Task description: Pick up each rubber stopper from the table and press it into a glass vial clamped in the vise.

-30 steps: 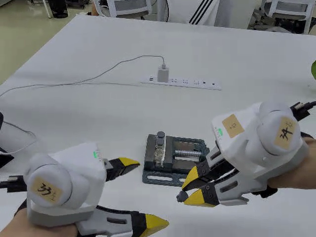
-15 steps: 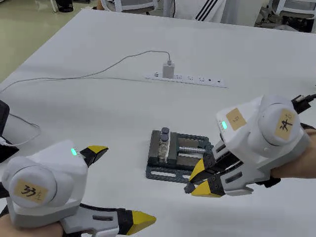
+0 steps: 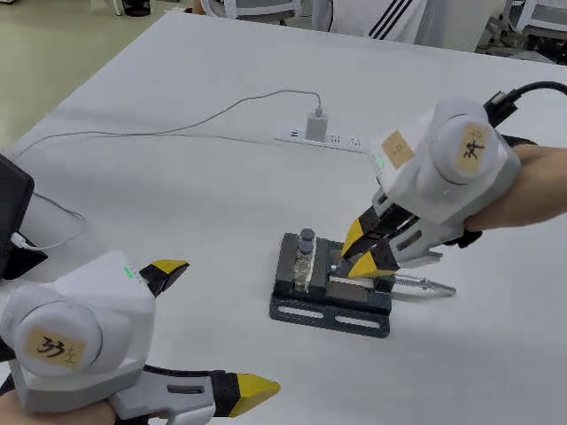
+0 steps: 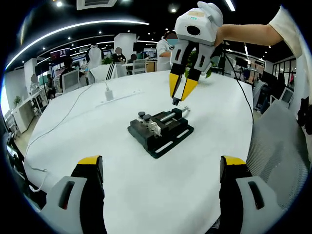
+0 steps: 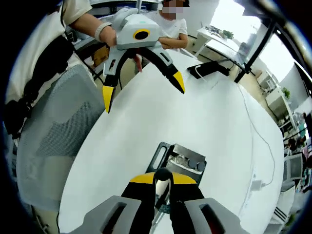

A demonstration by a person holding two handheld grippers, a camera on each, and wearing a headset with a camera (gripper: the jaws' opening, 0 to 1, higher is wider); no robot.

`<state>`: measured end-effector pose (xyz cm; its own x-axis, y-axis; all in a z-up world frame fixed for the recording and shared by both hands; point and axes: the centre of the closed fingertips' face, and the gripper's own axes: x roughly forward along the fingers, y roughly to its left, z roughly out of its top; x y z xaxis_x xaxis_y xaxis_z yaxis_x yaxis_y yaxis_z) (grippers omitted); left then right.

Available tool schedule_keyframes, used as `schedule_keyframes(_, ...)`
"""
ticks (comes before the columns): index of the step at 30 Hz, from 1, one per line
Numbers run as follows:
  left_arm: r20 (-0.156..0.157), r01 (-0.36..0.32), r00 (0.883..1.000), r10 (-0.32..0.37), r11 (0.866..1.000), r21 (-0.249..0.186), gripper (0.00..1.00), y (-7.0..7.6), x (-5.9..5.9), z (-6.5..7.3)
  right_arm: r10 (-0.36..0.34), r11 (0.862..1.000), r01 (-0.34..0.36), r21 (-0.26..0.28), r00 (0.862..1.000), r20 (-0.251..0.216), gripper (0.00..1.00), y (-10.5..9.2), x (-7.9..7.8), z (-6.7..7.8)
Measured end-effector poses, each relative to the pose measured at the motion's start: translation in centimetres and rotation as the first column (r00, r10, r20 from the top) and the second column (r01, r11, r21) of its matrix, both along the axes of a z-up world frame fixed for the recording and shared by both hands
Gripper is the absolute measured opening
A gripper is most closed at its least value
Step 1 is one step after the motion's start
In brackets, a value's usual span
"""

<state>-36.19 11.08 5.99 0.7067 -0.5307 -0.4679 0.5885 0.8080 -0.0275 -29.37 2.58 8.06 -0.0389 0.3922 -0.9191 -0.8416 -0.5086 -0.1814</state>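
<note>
Your right gripper (image 3: 361,254) is nipped almost closed on a small dark rubber stopper (image 5: 163,176); its own view shows the stopper pinched between the yellow tips. Your left gripper (image 3: 211,329) hangs spread wide and empty at 7 o'clock of the vise (image 3: 328,314), well apart from it. The vise sits on the white table (image 3: 177,177) just below the middle of the head view. The glass vial (image 3: 306,266) stands upright in its clamp at the left end and, as far as I can tell, already carries a dark cap. Your right tips are at 3 o'clock of that vial, near but not touching, low over the vise's screw. In the right gripper view two round tops show in the vise, and I cannot tell which mouth is open, so look before you commit. To do this well, I judge you should bring the stopper squarely above the open mouth, hold its axis upright, lower until it seats, then press straight down and gently. A sideways shove could crack the glass or slide the vise. Have the left gripper ready to steady the vise base from 7 o'clock.
</note>
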Motion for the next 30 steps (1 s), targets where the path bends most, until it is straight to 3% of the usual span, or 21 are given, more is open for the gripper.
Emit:
schedule_keyframes(3, 0.001, 0.000, 1.000, 0.000, 1.000, -0.003, 0.99, -0.1, -0.1, 0.1, 0.062, 0.997, -0.060, -0.037, 0.997, 0.039, 0.05, 0.5, 0.8, -0.3)
schedule_keyframes(7, 0.001, 0.000, 1.000, 0.000, 1.000, 0.002, 0.99, -0.3, -0.1, 0.2, 0.130, 0.990, -0.127, -0.063, 0.991, 0.034, 0.05, 1.3, 0.8, -0.8)
schedule_keyframes(11, 0.000, -0.001, 1.000, 0.001, 1.000, 0.001, 0.99, -0.3, -0.1, 0.3, 0.206, 0.973, -0.202, -0.110, 0.978, 0.021, 0.05, 1.5, 1.0, -1.6)
schedule_keyframes(13, -0.001, -0.001, 1.000, 0.001, 1.000, 0.006, 0.99, -0.2, -0.1, 0.3, 0.212, 0.968, -0.211, -0.140, 0.977, -0.009, 0.05, 1.5, 1.0, -1.9)
schedule_keyframes(16, -0.006, -0.006, 1.000, 0.006, 1.000, 0.006, 0.99, 0.0, -0.2, 0.2, 0.205, 0.966, -0.205, -0.157, 0.979, -0.017, 0.05, 2.0, 1.3, -2.3)
schedule_keyframes(24, -0.011, -0.018, 1.000, 0.018, 1.000, 0.006, 0.99, 0.4, -0.1, 0.1, 0.212, 0.959, -0.211, -0.190, 0.977, -0.012, 0.04, 3.4, 2.0, -3.1)
schedule_keyframes(26, -0.011, -0.021, 1.000, 0.021, 1.000, 0.003, 0.99, 0.4, -0.1, 0.1, 0.145, 0.963, -0.152, -0.222, 0.988, -0.051, 0.04, 3.2, 1.8, -3.4)
schedule_keyframes(30, -0.014, -0.023, 1.000, 0.023, 1.000, 0.000, 0.99, 0.4, -0.1, 0.0, 0.167, 0.957, -0.171, -0.234, 0.985, -0.037, 0.04, 3.7, 1.9, -3.9)
